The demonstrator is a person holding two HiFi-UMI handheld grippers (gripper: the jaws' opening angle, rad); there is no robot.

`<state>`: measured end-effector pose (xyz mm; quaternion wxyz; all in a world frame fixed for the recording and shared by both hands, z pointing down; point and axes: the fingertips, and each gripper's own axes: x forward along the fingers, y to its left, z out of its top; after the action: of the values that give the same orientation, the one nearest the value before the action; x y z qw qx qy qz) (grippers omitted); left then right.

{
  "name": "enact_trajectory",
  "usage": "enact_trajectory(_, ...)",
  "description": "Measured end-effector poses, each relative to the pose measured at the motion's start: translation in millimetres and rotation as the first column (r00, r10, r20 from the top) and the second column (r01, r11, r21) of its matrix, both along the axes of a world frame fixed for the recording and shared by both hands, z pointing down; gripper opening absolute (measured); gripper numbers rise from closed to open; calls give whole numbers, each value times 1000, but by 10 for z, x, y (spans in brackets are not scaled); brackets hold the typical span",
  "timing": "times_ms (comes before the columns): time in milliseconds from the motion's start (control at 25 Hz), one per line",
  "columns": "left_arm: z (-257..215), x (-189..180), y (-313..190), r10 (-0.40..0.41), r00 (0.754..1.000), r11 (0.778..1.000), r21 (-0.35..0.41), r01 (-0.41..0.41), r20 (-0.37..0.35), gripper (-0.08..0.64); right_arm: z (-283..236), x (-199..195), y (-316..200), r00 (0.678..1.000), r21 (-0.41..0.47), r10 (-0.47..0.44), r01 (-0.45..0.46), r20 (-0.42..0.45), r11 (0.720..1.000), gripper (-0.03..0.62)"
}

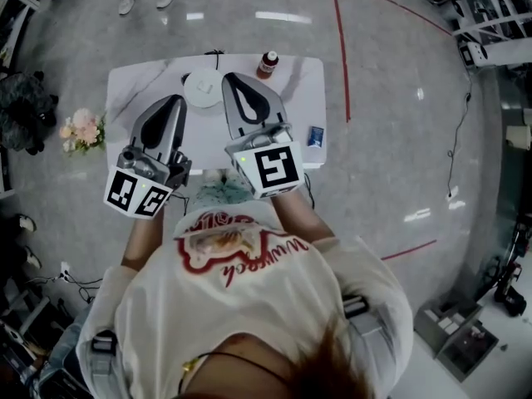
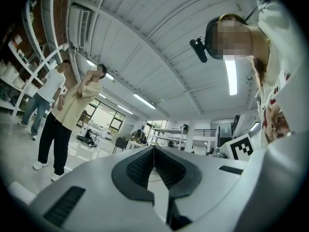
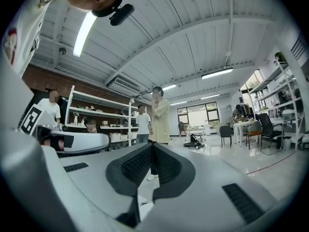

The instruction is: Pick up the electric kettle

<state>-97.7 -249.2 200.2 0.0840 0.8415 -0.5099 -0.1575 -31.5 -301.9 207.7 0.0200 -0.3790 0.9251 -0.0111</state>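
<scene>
The left gripper (image 1: 177, 98) hangs over the white table (image 1: 133, 81), its fingers closed tip to tip on nothing. Just right of its tip, at the table's far edge, sits the round white electric kettle (image 1: 203, 88). The right gripper (image 1: 229, 77) beside it is likewise closed and empty. A small bottle (image 1: 268, 62) stands farther right.

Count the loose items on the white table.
3: a white round object at the far edge, a red-capped bottle at the far right, a blue box by the right edge. The left claw and right claw cover part of the table; more may be hidden.
</scene>
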Motion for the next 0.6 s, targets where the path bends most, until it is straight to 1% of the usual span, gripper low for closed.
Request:
enact_trajectory(240,270,-129,-133,8,1000,999,-41,-8,-10,13,325,-57,-96,999,-31,37,-36,18,999,15)
enact_trajectory(400,563,-265,-159,3,1000,996,-86,-4,-9,12,562,-179,-77,999,-47,42,-42,-11,998,15)
enact_trajectory(600,998,-246,-198,21,1000,992,-121,-23,-16,12,954,-208,-108,998,-91,64,-66,-25,994,15)
